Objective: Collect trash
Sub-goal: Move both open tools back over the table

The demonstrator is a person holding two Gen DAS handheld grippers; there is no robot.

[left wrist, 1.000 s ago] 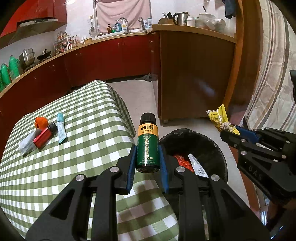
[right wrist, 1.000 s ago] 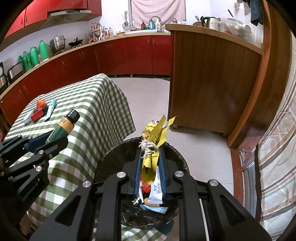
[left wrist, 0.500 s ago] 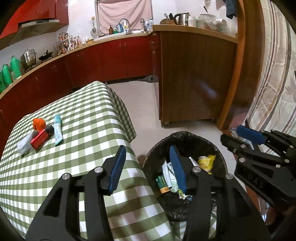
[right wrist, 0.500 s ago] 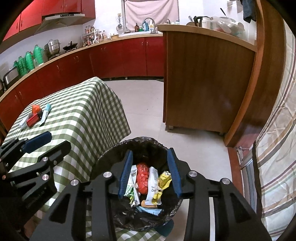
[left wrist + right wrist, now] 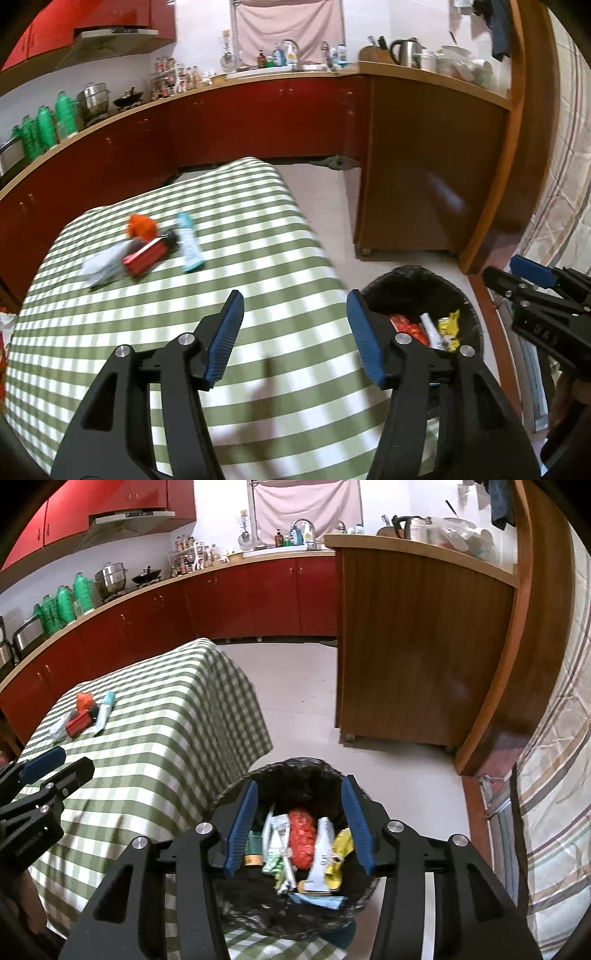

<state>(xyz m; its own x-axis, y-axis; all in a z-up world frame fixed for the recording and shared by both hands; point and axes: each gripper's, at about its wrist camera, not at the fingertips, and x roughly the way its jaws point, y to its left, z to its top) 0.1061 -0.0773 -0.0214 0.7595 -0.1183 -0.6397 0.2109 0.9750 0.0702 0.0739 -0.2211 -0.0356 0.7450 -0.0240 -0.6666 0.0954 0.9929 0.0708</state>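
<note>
A black-lined trash bin (image 5: 295, 771) stands on the floor beside the table and holds wrappers, a green bottle (image 5: 253, 847) and a yellow packet (image 5: 338, 853). My right gripper (image 5: 299, 819) hangs open right above it, nothing between its blue pads. My left gripper (image 5: 295, 332) is open and empty over the green checked table (image 5: 258, 387). At the table's far left lie an orange scrap (image 5: 140, 225), a red box (image 5: 146, 256), a light-blue tube (image 5: 188, 242) and a pale wrapper (image 5: 101, 264). The bin (image 5: 413, 280) shows at the left wrist view's right.
A wooden counter end (image 5: 417, 650) stands behind the bin, with red cabinets (image 5: 221, 602) along the far wall. A striped curtain (image 5: 554, 775) hangs at the right. Pale floor tiles (image 5: 295, 686) lie between table and counter.
Both grippers opened: the green bottle left my left gripper and the yellow packet left my right; both now lie in the bin. My left gripper has since swung left over the table.
</note>
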